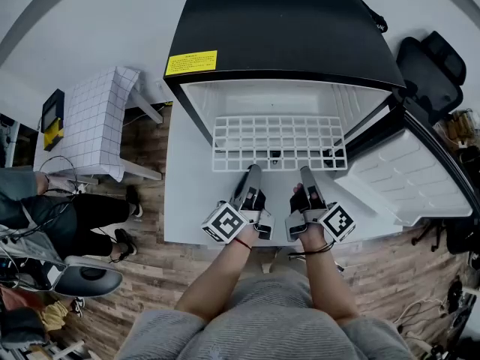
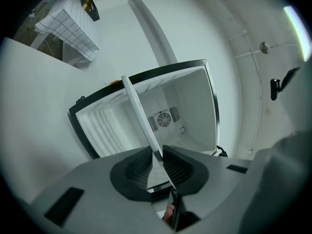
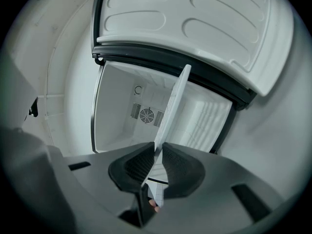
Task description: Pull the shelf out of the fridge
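The black fridge (image 1: 277,28) stands toward the counter's (image 1: 184,201) back edge. Its door (image 1: 405,175) is swung wide over the right edge. A bare strip of white counter runs between the fridge mouth and the front edge.

The shelf (image 1: 277,141) sticks partway out of the mouth, with its front rail over that strip. Its rear part lies between the cabinet's ribbed side walls. Its right front corner comes near the door's moulded inner liner, and its left side has open counter beside it.

The left tool (image 1: 253,169) is closed down on the front rail left of its middle. In the left gripper view the ridged dark pads of the left tool (image 2: 157,155) pinch the shelf (image 2: 141,116), which is seen edge-on there. The right tool (image 1: 305,171) clamps the same rail just beside it. In the right gripper view the right tool (image 3: 157,152) has its pads narrowed onto the thin white edge of the shelf (image 3: 173,106).

The shelf is a flat white wire grid of small rectangles. The fridge has a smooth dark shell, a yellow label (image 1: 191,63) at its top left corner and a glossy white lining. A round fan grille (image 2: 164,119) is set in the back wall.
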Available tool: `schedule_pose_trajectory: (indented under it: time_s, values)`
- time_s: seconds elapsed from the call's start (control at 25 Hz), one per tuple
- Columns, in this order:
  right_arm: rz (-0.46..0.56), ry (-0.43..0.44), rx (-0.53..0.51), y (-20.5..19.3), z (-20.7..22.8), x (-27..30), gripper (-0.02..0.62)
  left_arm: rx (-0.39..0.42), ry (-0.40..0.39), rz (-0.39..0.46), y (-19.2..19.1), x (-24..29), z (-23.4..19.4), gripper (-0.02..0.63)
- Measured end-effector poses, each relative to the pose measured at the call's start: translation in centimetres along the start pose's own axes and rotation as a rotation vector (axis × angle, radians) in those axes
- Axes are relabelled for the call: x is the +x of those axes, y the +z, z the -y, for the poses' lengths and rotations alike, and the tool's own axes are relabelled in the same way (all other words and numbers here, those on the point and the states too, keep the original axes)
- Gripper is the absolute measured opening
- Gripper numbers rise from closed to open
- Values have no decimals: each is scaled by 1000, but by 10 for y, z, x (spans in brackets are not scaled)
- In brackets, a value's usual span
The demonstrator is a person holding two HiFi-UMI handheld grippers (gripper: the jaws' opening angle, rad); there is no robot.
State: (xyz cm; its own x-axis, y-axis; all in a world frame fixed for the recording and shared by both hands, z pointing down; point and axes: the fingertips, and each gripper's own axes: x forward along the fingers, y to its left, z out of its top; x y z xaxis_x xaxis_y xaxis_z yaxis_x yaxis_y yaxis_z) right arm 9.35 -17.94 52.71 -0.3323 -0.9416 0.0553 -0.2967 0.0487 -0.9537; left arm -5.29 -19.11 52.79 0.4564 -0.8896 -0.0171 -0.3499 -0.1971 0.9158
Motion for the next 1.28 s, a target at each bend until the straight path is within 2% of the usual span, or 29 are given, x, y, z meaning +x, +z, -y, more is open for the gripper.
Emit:
schedule_pose_trajectory:
  time_s: [1.28]
  values:
    - [-8, 17, -6, -5, 0, -12, 58, -19, 6, -17, -8, -13, 2, 74]
